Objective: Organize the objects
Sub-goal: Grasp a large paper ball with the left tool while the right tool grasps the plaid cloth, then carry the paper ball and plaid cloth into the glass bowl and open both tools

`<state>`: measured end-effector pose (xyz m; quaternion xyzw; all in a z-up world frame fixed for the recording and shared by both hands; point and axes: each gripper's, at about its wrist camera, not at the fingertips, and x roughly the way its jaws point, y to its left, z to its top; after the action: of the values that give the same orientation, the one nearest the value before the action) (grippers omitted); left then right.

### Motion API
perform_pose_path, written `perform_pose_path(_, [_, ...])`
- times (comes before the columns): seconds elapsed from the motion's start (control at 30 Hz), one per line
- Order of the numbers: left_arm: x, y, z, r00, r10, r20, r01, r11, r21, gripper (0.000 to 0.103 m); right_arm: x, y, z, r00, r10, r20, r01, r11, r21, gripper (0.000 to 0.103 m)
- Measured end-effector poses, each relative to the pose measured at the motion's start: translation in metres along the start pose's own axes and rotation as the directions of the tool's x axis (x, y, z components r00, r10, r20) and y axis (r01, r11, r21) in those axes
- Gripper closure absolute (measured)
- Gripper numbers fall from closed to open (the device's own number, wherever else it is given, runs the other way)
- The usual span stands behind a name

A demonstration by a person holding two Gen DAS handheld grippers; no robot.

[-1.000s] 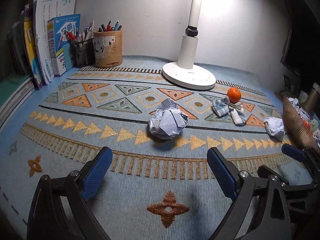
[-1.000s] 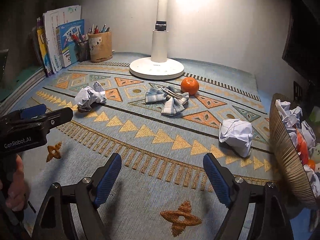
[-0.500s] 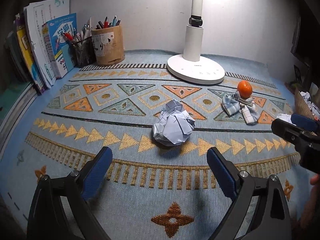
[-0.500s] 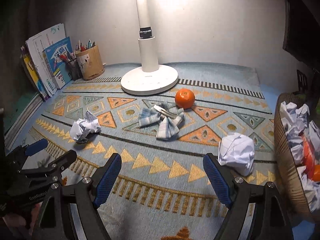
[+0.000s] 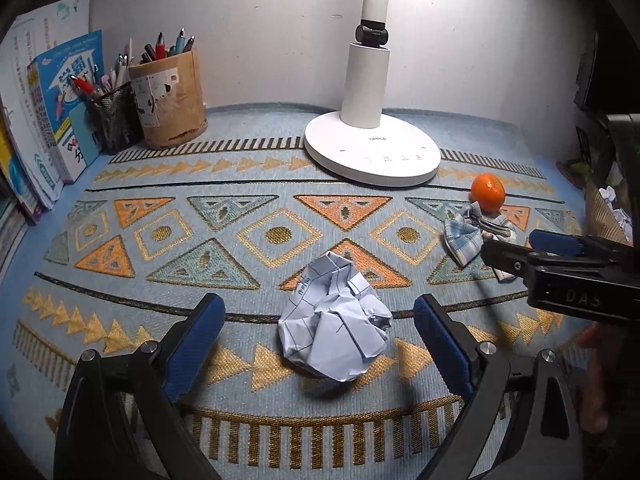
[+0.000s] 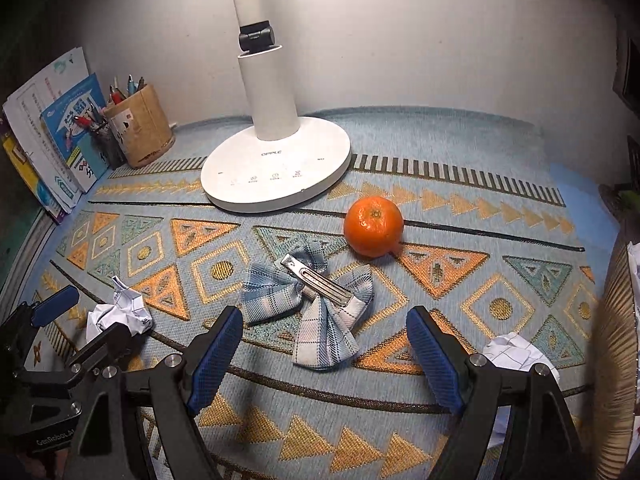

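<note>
A crumpled ball of lined paper lies on the patterned mat, between the blue pads of my left gripper, which is open and does not touch it. In the right wrist view my right gripper is open too. The lower end of a plaid cloth bow with a metal clip lies between its fingertips, untouched. An orange sits just beyond the bow. A second paper ball lies by the right finger.
A white lamp base stands at the back centre. A pen holder, a mesh pen cup and upright books fill the back left. A woven basket holding paper stands at the right edge.
Both grippers moved forward over the mat. The left closed in until the paper ball lay between its fingers. The right swung left, from the paper ball by the basket to the plaid bow.
</note>
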<state>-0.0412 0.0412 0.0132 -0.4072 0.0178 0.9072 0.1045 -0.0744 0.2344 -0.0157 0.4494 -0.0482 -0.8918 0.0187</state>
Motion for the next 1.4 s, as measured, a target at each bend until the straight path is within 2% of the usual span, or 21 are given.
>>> perform_pose_path(0.1, [0.002,-0.003,0.000,1.000,-0.003,-0.008,0.003,1.000,0.015,0.008,0.012,-0.003,0.002,1.000,-0.001,-0.023,0.001,1.000,0.010,0.021])
perform_pose_path(0.13, [0.004,-0.004,0.000,1.000,0.000,-0.017,0.001,1.000,0.018,0.011,0.014,-0.004,0.003,1.000,-0.004,-0.024,0.004,1.000,0.011,0.020])
perform_pose_path(0.17, [0.007,-0.004,0.000,1.000,0.006,-0.029,-0.005,1.000,0.021,0.016,0.015,-0.003,0.005,1.000,-0.011,-0.020,0.012,1.000,0.007,0.021])
perform_pose_path(0.23, [0.013,-0.005,-0.001,0.998,0.010,-0.068,-0.008,1.000,0.025,0.043,0.016,-0.002,0.007,1.000,-0.002,-0.018,0.003,1.000,0.003,0.024])
perform_pose_path(0.3, [0.012,-0.005,-0.002,0.998,0.028,-0.057,-0.027,0.999,0.029,0.049,0.015,0.001,0.007,1.000,-0.022,-0.006,0.022,1.000,-0.021,0.042])
perform_pose_path(0.33, [0.010,-0.005,-0.002,0.999,0.017,-0.050,-0.016,0.999,0.032,0.050,0.015,0.004,0.007,1.000,-0.023,-0.001,0.023,0.999,-0.035,0.053])
perform_pose_path(0.37, [0.009,-0.006,-0.003,0.999,0.015,-0.045,-0.013,0.999,0.039,0.051,0.014,0.006,0.006,1.000,-0.030,0.005,0.031,0.999,-0.045,0.058])
perform_pose_path(0.43, [0.005,-0.008,-0.003,0.999,0.015,-0.030,-0.013,0.998,0.053,0.051,0.013,0.010,0.004,0.999,-0.036,0.007,0.037,0.997,-0.065,0.078])
perform_pose_path(0.6, [-0.010,-0.010,-0.005,1.000,-0.027,-0.003,0.027,0.998,0.059,0.052,-0.006,0.013,-0.002,0.999,-0.005,0.035,0.007,0.999,-0.051,0.081])
perform_pose_path(0.73, [-0.033,-0.022,-0.005,0.998,-0.049,0.035,0.047,0.996,0.071,0.052,-0.046,0.013,-0.007,0.995,0.029,0.093,-0.027,0.999,-0.022,0.081])
perform_pose_path(0.83, [-0.054,-0.036,0.001,0.993,-0.089,0.075,0.083,0.994,0.076,0.052,-0.081,0.008,-0.012,0.989,0.014,0.144,-0.013,1.000,-0.006,0.081])
perform_pose_path(0.93, [-0.076,-0.059,0.012,0.979,-0.163,0.124,0.154,0.985,0.083,0.052,-0.120,-0.007,-0.015,0.979,-0.010,0.206,0.005,1.000,0.024,0.081])
perform_pose_path(1.0, [-0.086,-0.081,0.022,0.963,-0.223,0.150,0.211,0.973,0.092,0.052,-0.149,-0.027,-0.016,0.968,-0.058,0.246,0.046,0.997,0.057,0.081])
perform_pose_path(1.13, [-0.088,-0.143,0.043,0.917,-0.373,0.144,0.358,0.926,0.116,0.052,-0.202,-0.088,-0.021,0.937,-0.175,0.301,0.123,0.975,0.184,0.081])
perform_pose_path(1.27, [-0.078,-0.212,0.055,0.888,-0.444,0.118,0.422,0.890,0.175,0.052,-0.238,-0.162,-0.036,0.897,-0.328,0.297,0.220,0.913,0.345,0.081])
perform_pose_path(1.4, [-0.063,-0.267,0.060,0.865,-0.497,0.063,0.475,0.853,0.217,0.052,-0.251,-0.234,-0.056,0.888,-0.390,0.245,0.234,0.840,0.489,0.081])
